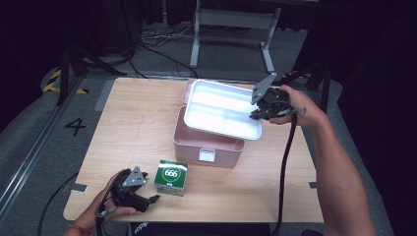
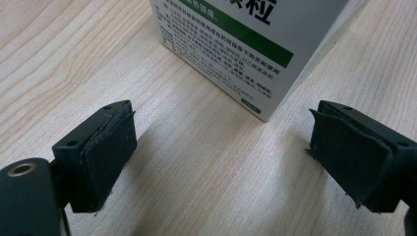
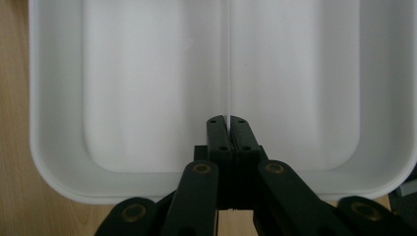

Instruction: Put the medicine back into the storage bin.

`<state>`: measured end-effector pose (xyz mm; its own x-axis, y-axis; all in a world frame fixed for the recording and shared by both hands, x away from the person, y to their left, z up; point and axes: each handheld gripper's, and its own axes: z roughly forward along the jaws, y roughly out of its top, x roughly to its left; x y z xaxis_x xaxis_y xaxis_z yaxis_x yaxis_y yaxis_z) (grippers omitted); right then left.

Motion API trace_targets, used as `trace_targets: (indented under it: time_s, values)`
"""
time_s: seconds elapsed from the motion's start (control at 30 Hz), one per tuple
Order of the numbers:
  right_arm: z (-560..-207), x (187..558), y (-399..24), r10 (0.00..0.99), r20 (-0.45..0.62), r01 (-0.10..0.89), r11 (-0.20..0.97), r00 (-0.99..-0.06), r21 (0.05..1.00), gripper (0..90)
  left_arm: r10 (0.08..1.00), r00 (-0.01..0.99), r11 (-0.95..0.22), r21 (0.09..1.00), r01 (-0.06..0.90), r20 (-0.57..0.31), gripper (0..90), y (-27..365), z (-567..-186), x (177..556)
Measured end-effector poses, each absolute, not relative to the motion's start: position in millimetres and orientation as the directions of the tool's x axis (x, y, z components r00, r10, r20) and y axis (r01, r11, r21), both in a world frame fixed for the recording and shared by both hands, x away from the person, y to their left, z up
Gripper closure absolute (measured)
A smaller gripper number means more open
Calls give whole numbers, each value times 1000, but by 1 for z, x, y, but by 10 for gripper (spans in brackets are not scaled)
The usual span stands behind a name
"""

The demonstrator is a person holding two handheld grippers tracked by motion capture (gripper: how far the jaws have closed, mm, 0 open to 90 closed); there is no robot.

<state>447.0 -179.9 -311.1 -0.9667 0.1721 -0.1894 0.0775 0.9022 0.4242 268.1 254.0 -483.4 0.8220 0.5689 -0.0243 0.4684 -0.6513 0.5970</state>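
Note:
A pink box [image 1: 209, 146] with a white latch stands at the table's middle. Over it, slightly askew, is a white two-compartment tray [image 1: 216, 110]. My right gripper [image 1: 254, 115] reaches in from the right, its jaws shut on the tray's centre divider. In the right gripper view the shut tips [image 3: 227, 121] meet that ridge of the tray [image 3: 147, 73]. A green carton marked 666 [image 1: 171, 177] lies near the front edge. Just left of it my left gripper [image 1: 151, 192] rests low and open. The carton's printed side [image 2: 236, 44] sits just beyond the wide-apart pads of the left gripper [image 2: 221, 147].
The wooden table [image 1: 133, 123] has bare room at its left half and along the right front. The pink box's lid stands open behind the tray. Off the table are a dark floor, cables and a metal stand's legs [image 1: 265, 49].

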Motion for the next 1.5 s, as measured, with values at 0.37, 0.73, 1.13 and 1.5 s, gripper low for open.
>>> trace_targets:
  time_s: [0.37,0.73,1.13,1.5]
  values:
    - [-306,434,-236,286,-186,173,870,-940,461,898,568,823,-654,595,467,-22,107,254,-483,269]
    - [-320,421,-285,376,-173,247,828,-910,504,898,567,824,-654,595,467,-23,104,253,-483,270]
    - [-339,409,-329,458,-138,342,804,-878,487,898,567,823,-655,594,467,-21,104,253,-483,270]
    - [-371,404,-356,520,-92,424,775,-849,469,898,567,823,-655,594,467,-22,104,253,-483,270]
